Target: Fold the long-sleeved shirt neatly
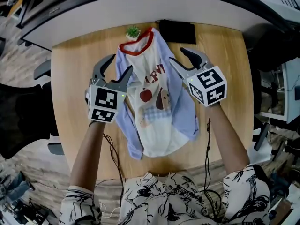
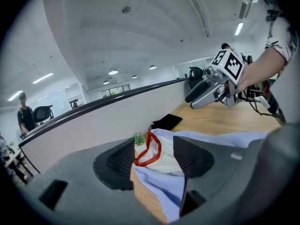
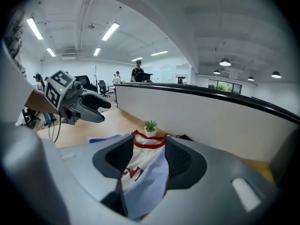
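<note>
Folding looks partway done. Long-sleeved shirt (image 1: 154, 108) lies flat mid-tabletop (image 1: 70, 74), red collar (image 1: 137, 47) at the far end near a small plant (image 1: 133, 32). Both blue sleeves (image 1: 123, 114) appear brought in along the body, so the garment is a narrow strip, though the hem end looks uneven. Left tool (image 1: 120, 63) sits at the shirt's left edge and right tool (image 1: 177, 55) at its right edge. Both have jaws apart: fabric shows between the pads, but nothing is clamped. Left to do, by my read: hem-to-collar fold, then tidy edges.
</note>
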Demonstrator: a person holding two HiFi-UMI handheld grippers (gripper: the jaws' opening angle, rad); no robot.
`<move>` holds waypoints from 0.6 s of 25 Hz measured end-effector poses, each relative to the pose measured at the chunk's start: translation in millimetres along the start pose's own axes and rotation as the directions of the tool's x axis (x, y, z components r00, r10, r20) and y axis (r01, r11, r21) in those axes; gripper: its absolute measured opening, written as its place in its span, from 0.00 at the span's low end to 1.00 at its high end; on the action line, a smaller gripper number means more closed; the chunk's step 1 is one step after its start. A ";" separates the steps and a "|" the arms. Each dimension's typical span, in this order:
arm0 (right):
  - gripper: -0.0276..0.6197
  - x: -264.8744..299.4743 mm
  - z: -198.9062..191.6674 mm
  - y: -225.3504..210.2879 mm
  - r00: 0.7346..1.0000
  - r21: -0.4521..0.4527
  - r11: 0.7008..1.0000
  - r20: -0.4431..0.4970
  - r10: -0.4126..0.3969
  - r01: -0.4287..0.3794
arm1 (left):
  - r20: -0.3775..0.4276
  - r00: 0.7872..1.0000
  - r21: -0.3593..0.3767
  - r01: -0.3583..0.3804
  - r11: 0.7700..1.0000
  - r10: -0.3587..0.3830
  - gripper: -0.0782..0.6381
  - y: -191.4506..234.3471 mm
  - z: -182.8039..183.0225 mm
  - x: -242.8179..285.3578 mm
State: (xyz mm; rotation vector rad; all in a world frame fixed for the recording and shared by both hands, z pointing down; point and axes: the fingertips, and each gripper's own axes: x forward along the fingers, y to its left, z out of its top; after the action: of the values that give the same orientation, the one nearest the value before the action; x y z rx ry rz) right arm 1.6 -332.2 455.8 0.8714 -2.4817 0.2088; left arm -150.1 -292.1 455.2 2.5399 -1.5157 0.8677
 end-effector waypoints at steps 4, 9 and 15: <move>0.41 -24.0 -26.0 30.3 0.999 0.004 0.999 -0.022 0.040 -0.040 | 0.015 1.000 -0.032 -0.006 0.999 0.007 0.48 -33.6 -7.8 -27.6; 0.42 -72.6 -79.7 70.8 0.994 0.011 0.996 -0.060 0.086 -0.086 | -0.012 1.000 -0.064 -0.008 0.998 0.007 0.48 -98.3 -29.6 -73.4; 0.44 -140.4 -160.7 119.2 0.981 -0.001 0.991 -0.139 0.134 -0.136 | -0.068 0.998 -0.128 -0.017 0.992 0.008 0.48 -184.7 -72.3 -130.7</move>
State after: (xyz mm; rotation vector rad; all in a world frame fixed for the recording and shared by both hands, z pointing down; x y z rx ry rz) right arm 86.8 -114.3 526.5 0.6607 -2.4106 0.2924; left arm -75.8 -69.8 493.6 2.3894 -1.5174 0.8202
